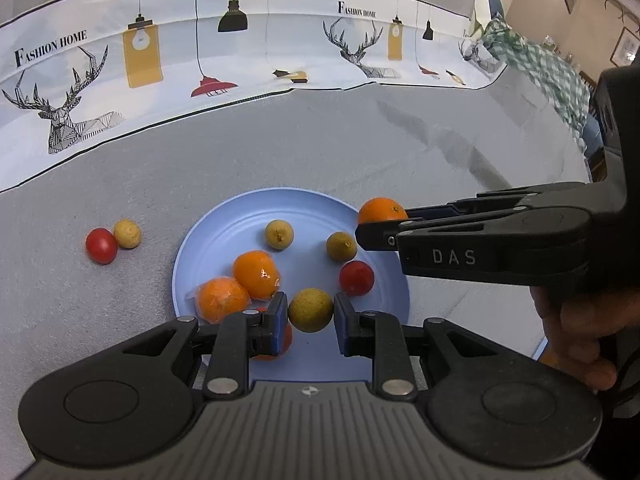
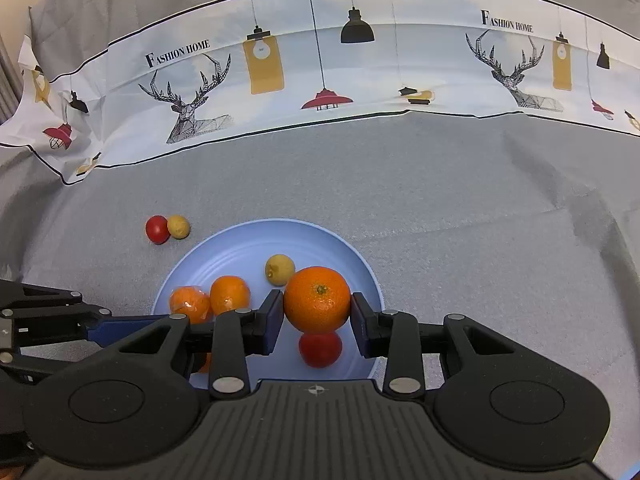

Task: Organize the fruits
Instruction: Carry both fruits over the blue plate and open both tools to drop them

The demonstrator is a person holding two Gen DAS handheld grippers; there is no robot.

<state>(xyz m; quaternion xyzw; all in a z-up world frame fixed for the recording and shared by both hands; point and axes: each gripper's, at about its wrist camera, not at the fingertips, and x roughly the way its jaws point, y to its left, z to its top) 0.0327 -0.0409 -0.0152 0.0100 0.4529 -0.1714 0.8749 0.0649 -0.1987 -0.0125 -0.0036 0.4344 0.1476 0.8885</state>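
A light blue plate [image 1: 224, 232] [image 2: 352, 260] lies on grey cloth and holds several fruits: wrapped oranges [image 1: 256, 274] [image 2: 230, 294], yellow-brown round fruits [image 1: 279, 233] [image 2: 280, 269] and a red tomato [image 1: 356, 277] [image 2: 320, 349]. My left gripper [image 1: 311, 314] is shut on a yellow-green round fruit [image 1: 311, 309] over the plate's near part. My right gripper [image 2: 317, 312] is shut on a big orange [image 2: 317, 299] [image 1: 381, 209] above the plate's right rim. A tomato [image 1: 101, 245] [image 2: 157, 229] and a yellow fruit [image 1: 127, 233] [image 2: 178, 226] lie left of the plate.
A white printed cloth [image 1: 160, 60] [image 2: 320, 72] with deer and lamps runs along the back. A green checked cloth [image 1: 552, 76] lies at the far right. A second blue plate's rim [image 1: 541, 347] shows at the right by the hand.
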